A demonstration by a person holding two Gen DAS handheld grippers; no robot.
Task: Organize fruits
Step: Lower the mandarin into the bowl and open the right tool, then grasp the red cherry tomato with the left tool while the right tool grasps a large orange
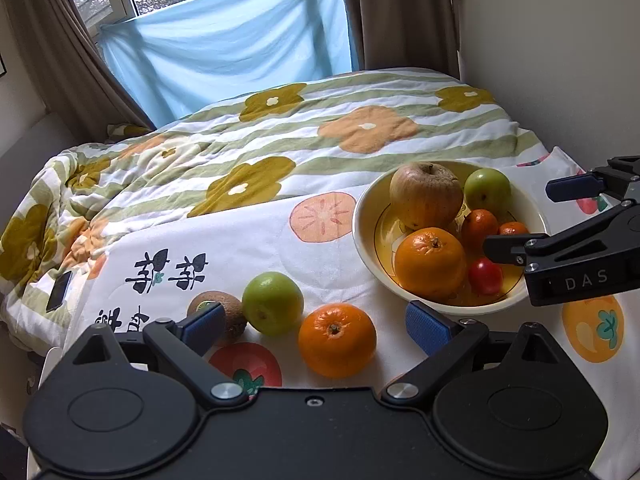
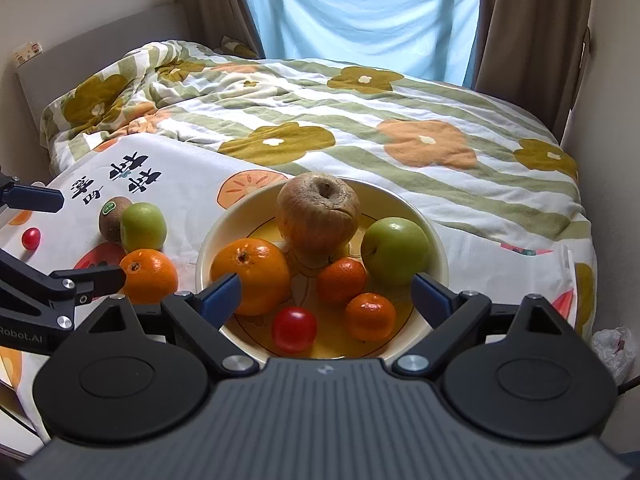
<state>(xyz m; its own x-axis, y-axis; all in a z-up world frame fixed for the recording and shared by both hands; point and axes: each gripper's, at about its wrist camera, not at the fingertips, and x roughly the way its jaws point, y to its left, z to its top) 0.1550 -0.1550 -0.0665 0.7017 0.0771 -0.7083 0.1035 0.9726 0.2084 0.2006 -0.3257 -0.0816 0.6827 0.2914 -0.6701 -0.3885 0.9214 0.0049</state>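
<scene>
Left gripper (image 1: 316, 326): jaws stood wide apart and gripped nothing, low in the left wrist view, blue pads either side of the loose fruit on the cloth.
Between the left jaws: an orange (image 1: 337, 340) sat at lower centre, with a green apple (image 1: 273, 303) just up-left of it and a kiwi (image 1: 219, 316) touching the apple, partly hidden behind the left pad.
Right gripper (image 2: 326, 296): jaws spread wide and empty, poised over the near rim of the bowl (image 2: 438, 246) at the centre of the right wrist view.
In the bowl: a big orange (image 2: 251, 276) lay at left beside the left pad; a red tomato (image 2: 294, 329) at the near edge; two mandarins (image 2: 370, 316) at the middle and lower right; a second green apple (image 2: 395, 250) at right; a wrinkled brown apple (image 2: 318, 216) at the back.
Outside the bowl: the orange, green apple and kiwi clustered at middle left of the right wrist view, the kiwi wearing a green sticker; a small red tomato (image 2: 31, 238) lay alone near the left edge.
Cross views: the right gripper entered the left wrist view from the right edge, its lower finger reaching over the bowl; the left gripper showed at the left edge of the right wrist view, a fingertip just beside the loose orange.
Cloth (image 1: 248, 256): white, printed with fruit and dark characters, under bowl and fruit.
Bedding: a flowered striped quilt (image 2: 360, 112) filled the middle of both views.
Backdrop: a blue sheet (image 1: 228, 44) hung over the window at the top, brown curtains (image 2: 528, 28) on both sides.
</scene>
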